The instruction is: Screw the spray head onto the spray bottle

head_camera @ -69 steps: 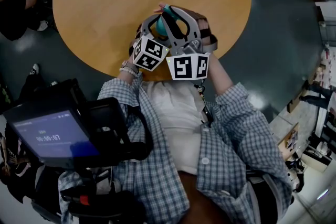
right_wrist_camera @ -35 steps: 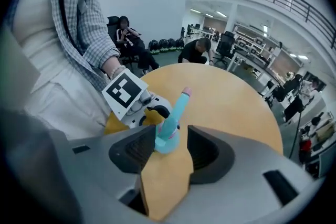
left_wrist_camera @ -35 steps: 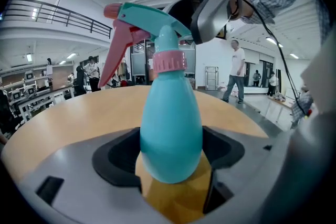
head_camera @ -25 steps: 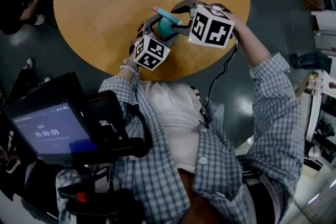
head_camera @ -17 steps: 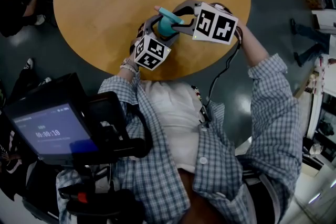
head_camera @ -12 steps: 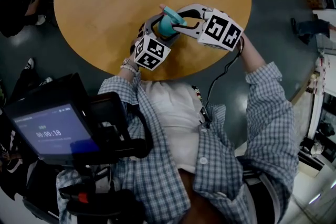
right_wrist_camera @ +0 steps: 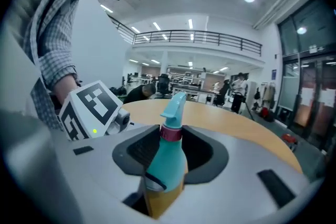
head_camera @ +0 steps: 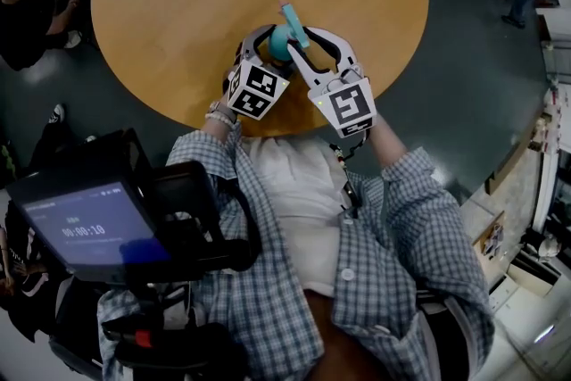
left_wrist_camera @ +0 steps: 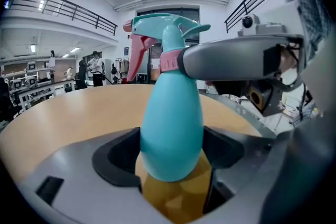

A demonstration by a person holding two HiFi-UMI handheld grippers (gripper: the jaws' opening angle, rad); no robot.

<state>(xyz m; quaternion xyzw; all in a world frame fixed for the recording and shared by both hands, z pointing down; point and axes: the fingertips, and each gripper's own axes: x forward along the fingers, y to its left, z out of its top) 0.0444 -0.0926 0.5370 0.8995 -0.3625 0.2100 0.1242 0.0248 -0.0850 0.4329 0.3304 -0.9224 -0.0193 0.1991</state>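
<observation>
- Currently the spray bottle (left_wrist_camera: 170,128) stands upright on the round wooden table (head_camera: 178,4), near the edge closest to the person.
- Body grip: left gripper (left_wrist_camera: 171,157) is clamped on the bottle's lower belly, with a dark pad (left_wrist_camera: 118,157) pressing on each side.
- Up top, the spray head (left_wrist_camera: 165,29) sits on the bottle neck. A pink collar (right_wrist_camera: 170,132) marks the joint and a pink trigger (left_wrist_camera: 137,55) hangs under the nozzle.
- Collar grip: right gripper (right_wrist_camera: 168,150) has just been closing its jaws with the collar between them. They now pinch the collar, one pad per side.
- Cross-check from the left gripper view: the right gripper's grey finger (left_wrist_camera: 236,60) lies against the collar.
- Head view: both grippers reach the bottle from the person's side, marker cubes (head_camera: 254,91) close together.
- Can't tell whether the thread is fully seated.
</observation>
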